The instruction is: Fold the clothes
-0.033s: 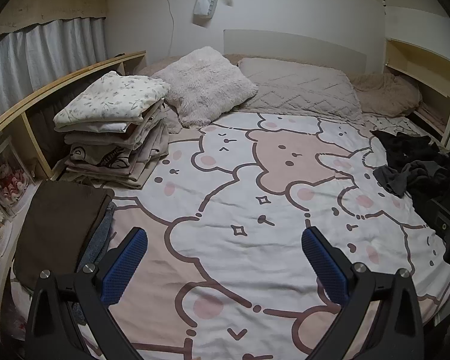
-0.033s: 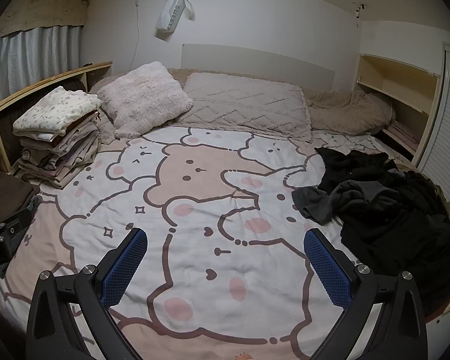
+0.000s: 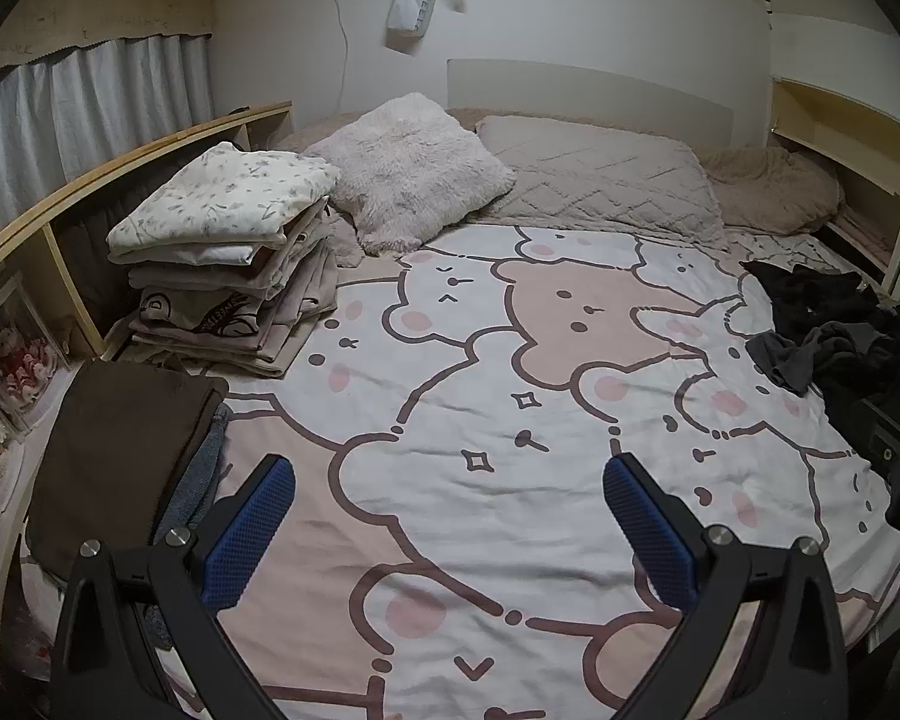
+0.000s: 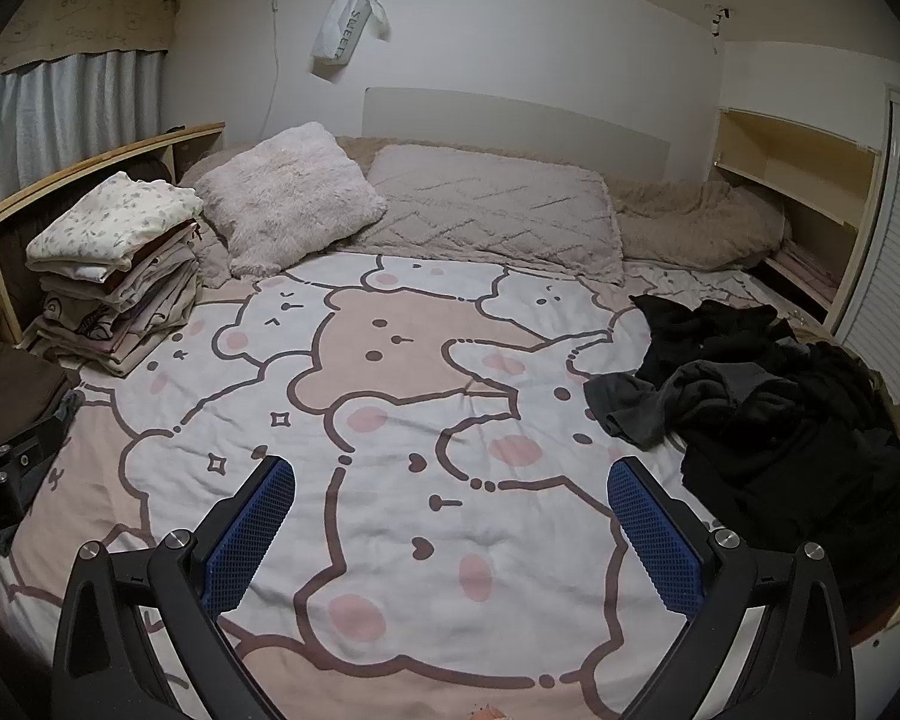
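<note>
Clothes wait in two spots on the bear blanket (image 4: pixel 402 480). A heap of dark clothes (image 4: pixel 768 414) lies messy on the blanket's right side. A neat stack of folded clothes (image 3: pixel 234 264) sits at the blanket's far left corner, next to a fluffy pillow (image 3: pixel 414 174). A folded brown cloth (image 3: pixel 114 456) lies at the blanket's left edge. The left gripper (image 3: pixel 450 534) and the right gripper (image 4: pixel 450 534) hang over the blanket, both wide apart and holding nothing.
</note>
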`<state>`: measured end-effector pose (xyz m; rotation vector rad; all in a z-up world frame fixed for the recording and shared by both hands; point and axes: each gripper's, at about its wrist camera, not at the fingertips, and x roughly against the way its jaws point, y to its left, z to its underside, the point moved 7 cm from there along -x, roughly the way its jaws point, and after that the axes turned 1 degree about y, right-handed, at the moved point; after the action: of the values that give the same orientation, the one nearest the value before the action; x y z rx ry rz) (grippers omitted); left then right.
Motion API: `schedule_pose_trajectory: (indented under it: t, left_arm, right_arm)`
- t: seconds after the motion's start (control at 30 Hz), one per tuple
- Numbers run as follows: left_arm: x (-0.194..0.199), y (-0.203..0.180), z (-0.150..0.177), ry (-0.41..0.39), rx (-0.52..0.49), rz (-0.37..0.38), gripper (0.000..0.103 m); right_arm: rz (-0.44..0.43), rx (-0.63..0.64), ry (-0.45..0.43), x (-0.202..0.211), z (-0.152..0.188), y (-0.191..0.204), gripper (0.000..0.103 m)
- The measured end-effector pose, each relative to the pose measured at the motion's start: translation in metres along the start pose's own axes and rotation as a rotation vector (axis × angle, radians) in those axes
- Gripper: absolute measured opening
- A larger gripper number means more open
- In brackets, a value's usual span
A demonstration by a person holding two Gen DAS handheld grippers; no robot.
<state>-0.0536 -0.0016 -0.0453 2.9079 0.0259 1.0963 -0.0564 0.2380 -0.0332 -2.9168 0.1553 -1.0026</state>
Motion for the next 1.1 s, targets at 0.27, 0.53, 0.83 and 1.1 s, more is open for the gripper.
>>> schedule_pose_trajectory:
  t: [0.27, 0.53, 0.83, 1.1]
  left_arm:
    - [-0.0014, -0.0012, -0.0013, -0.011, -0.012, -0.010, 0.103]
    - [0.0012, -0.0037, 0.0031, -0.026, -0.026, -0.022, 0.103]
    - [-0.0002, -0.0006, 0.0000, -0.022, -0.016, -0.015, 0.103]
    - [-0.0037, -0.0012, 0.0013, -0.008, -0.017, -0.015, 0.103]
  right_arm:
    - [-0.003, -0.002, 0.004, 0.0004, -0.0022, -0.0010, 0.103]
    - [-0.003, 0.001, -0.001, -0.0009, 0.0000, 0.0021, 0.103]
    - [-0.010, 0.002, 0.006, -0.0020, 0.0015, 0.0008, 0.103]
    - [-0.011, 0.006, 0.020, -0.0048, 0.0008, 0.0068, 0.103]
